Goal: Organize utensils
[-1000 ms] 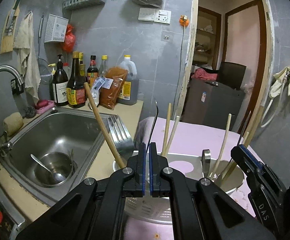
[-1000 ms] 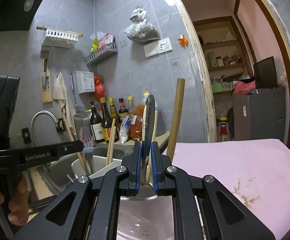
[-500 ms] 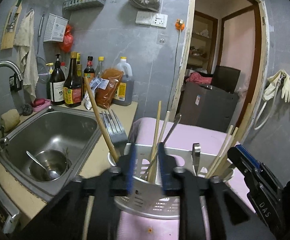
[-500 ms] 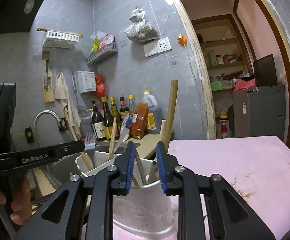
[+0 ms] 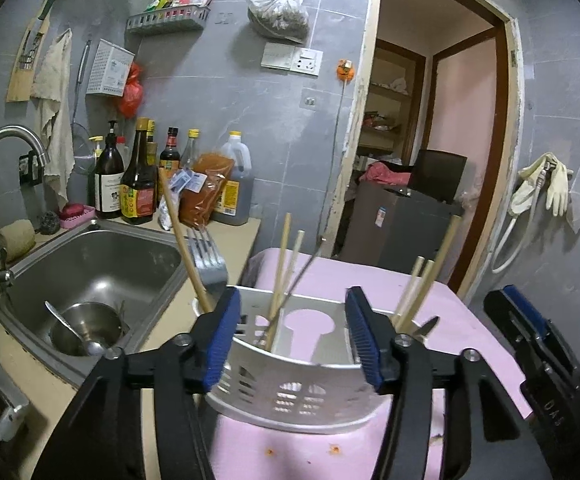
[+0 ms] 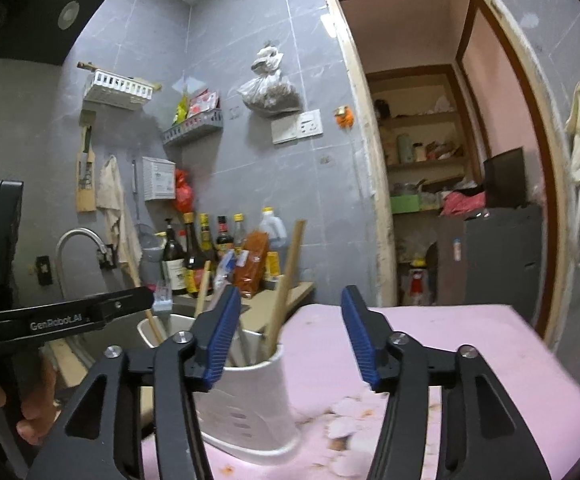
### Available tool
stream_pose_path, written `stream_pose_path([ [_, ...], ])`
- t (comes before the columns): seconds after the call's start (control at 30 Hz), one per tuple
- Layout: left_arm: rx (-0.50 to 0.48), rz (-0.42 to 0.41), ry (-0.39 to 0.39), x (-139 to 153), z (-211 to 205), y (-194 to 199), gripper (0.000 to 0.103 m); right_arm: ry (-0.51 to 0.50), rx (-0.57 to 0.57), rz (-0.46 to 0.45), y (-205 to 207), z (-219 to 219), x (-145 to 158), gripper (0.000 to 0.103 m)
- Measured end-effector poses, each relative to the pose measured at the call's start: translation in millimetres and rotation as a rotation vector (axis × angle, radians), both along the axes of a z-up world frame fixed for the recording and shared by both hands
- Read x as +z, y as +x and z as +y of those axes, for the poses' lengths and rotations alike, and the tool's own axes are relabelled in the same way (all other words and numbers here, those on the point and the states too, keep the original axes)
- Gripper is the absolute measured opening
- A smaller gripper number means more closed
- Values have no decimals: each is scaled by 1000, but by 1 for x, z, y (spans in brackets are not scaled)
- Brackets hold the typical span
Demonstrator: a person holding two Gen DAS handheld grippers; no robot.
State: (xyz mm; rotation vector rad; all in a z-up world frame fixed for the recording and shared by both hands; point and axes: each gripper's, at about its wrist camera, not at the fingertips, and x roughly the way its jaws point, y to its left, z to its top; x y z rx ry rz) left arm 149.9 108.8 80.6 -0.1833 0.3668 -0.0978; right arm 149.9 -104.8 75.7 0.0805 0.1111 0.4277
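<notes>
both hand-held grippers, left [image 5: 291,336] and right [image 6: 286,336], have just been opening, nothing between them; the white perforated plastic utensil holder [image 5: 290,384] stands just beyond, nearer the left, wooden chopsticks [image 5: 286,268] upright.

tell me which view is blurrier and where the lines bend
Right wrist view: softer, the pink cloth and crumbs near the right gripper smeared, the bottles hazy. Left wrist view: sharper, the caddy and chopsticks crisp between the left gripper fingers. Both views: fisheye bows the door frame, corners go black.
</notes>
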Motion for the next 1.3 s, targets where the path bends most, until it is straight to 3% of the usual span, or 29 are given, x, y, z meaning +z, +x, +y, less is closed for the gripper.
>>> stream_pose_path([
  [0.13, -15, -9, -25, 0, -10, -11, 69, -19, -34, -12, -15, -19, 6, 74],
  [0.33, -2, -23, -52, -4, -21, -34, 95, -14, -79, 23, -38, -53, 10, 88],
  [0.47, 13, -22, -51, -6, -26, -48, 100, 5, -123, 38, -55, -75, 11, 103],
  [0.8, 14, -37, 31, -18, -38, -86, 101, -46, -197, 36, -96, -96, 8, 103],
  [1.3, 19, -76, 74, -40, -53, -133, 101, -76, -244, 33, -137, -95, -7, 103],
])
